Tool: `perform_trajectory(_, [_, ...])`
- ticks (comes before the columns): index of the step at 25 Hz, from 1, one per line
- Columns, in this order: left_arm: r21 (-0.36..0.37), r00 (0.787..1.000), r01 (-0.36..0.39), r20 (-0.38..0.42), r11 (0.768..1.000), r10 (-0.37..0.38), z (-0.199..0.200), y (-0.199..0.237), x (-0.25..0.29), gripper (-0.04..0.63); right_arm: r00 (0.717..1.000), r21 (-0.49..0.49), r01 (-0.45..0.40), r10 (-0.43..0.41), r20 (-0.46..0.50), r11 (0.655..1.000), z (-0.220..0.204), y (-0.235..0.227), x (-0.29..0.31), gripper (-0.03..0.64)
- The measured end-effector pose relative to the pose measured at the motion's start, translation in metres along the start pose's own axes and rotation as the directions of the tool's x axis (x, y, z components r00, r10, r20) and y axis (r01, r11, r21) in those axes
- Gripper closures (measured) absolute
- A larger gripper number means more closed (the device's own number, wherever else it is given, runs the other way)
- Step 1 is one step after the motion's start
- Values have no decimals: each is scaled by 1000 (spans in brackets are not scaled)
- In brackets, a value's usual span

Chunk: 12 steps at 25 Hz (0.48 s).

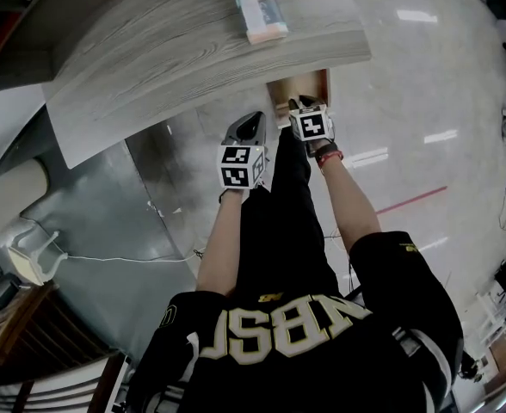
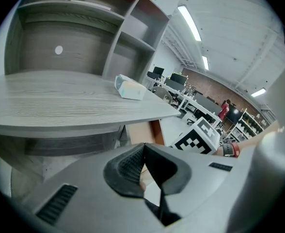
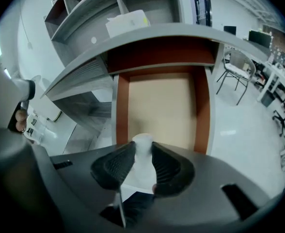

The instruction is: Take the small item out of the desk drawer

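Small item (image 3: pixel 141 174) (white), in right gripper (image 3: pixel 143 146), above drawer (image 3: pixel 158 108)

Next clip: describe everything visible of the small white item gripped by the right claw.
The small white item is plain matte white with a rounded top, and looks like plastic or foam. No print shows on it. It stands upright in the right claw, which is shut on both its sides, and its top pokes just past the tips. Behind it lies the open drawer. Its lower end is hidden, so contact with the drawer cannot be told.
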<state>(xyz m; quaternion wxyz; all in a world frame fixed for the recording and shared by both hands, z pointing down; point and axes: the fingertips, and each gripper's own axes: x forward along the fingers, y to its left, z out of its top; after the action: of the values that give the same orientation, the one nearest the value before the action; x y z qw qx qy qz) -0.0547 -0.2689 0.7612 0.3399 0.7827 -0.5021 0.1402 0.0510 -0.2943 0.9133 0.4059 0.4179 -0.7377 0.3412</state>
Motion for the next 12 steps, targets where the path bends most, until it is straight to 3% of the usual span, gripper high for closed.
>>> perform_trajectory(12, [26,998,5,67,1000,-7,23,-9,-47,580,993,16,31,-32,117,999,15,24,-76,499])
